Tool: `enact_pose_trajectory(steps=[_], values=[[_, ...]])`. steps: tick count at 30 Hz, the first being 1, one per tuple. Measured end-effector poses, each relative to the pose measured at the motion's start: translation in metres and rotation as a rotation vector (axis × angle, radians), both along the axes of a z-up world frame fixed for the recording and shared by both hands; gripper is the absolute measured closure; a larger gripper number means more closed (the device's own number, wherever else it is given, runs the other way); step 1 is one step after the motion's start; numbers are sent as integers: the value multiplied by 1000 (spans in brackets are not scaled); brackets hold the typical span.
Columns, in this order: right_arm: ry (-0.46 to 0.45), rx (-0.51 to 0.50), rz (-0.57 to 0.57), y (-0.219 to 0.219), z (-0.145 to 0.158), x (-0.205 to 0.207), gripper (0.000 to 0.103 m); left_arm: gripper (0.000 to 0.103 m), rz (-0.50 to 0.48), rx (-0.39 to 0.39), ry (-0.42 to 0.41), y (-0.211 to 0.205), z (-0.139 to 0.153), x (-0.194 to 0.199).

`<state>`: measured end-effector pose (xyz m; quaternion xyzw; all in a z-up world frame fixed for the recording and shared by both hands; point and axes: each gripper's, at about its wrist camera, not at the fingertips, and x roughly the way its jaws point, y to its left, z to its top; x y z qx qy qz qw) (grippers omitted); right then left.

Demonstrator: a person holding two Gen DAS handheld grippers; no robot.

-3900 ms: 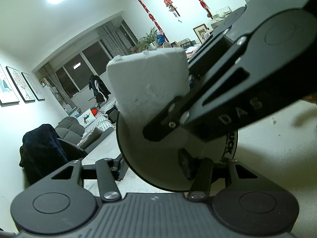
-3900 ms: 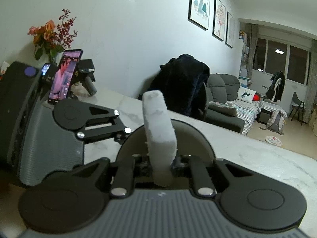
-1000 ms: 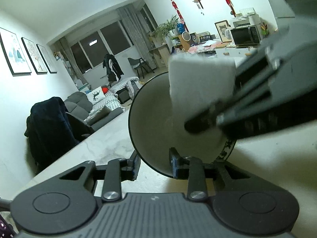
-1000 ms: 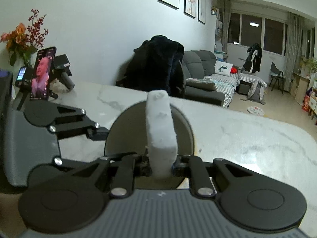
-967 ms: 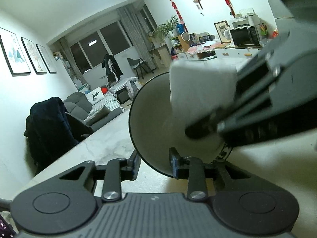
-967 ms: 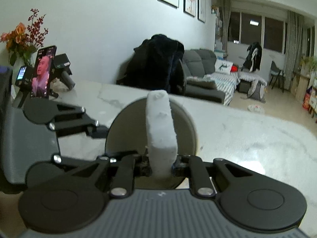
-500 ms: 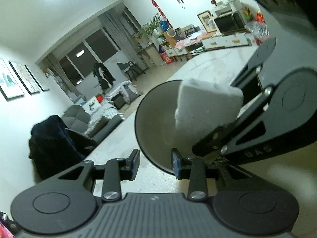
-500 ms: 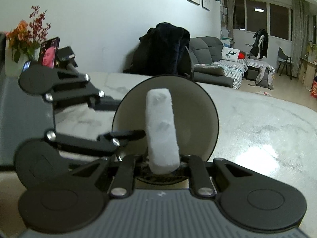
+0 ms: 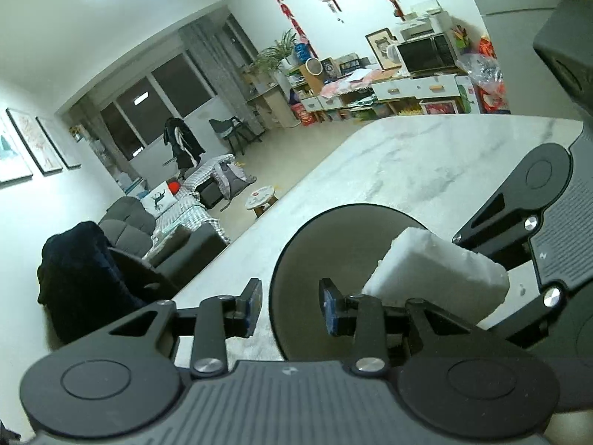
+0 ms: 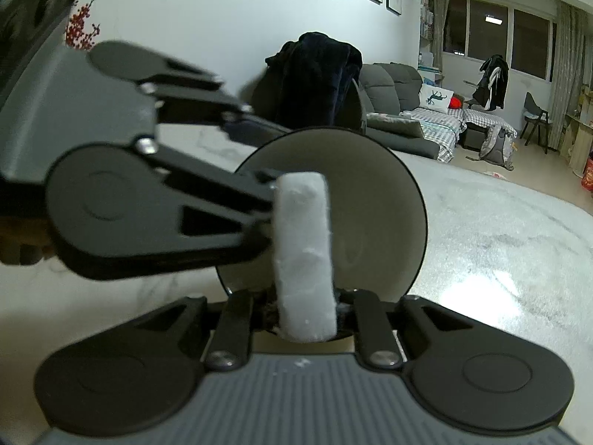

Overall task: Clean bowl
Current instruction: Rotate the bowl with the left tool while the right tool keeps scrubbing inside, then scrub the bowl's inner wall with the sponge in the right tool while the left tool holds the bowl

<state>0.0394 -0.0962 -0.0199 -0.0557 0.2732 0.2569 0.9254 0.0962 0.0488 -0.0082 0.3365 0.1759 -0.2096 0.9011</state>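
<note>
A dark bowl with a pale inside is tipped up above the marble table, its opening turned toward the right wrist camera. My left gripper is shut on its rim, one finger inside and one outside; from the right it reaches in at the bowl's left edge. My right gripper is shut on a white sponge. The sponge lies against the bowl's inner wall at the lower right, with the right gripper behind it.
The white marble table spreads under both grippers and ends in a rounded far edge. A chair draped with a dark coat stands just past the table. Red flowers sit at the far left.
The bowl has tipped lower, its opening turned more upward in the left view. The sponge slid from the upper part of the bowl to its lower right. Both grips stay shut.
</note>
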Motion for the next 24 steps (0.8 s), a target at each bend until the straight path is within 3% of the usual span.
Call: enact_pose_trajectory(steps=[4, 12, 24], values=[[11, 2, -2, -1, 1, -1, 84, 92, 30, -18, 7, 10, -5, 0], [16, 0, 6, 4, 5, -9, 84, 89, 87, -45, 24, 23, -11, -10], [-3, 4, -10, 17, 7, -37, 83, 86, 173, -158, 69, 37, -11, -31]])
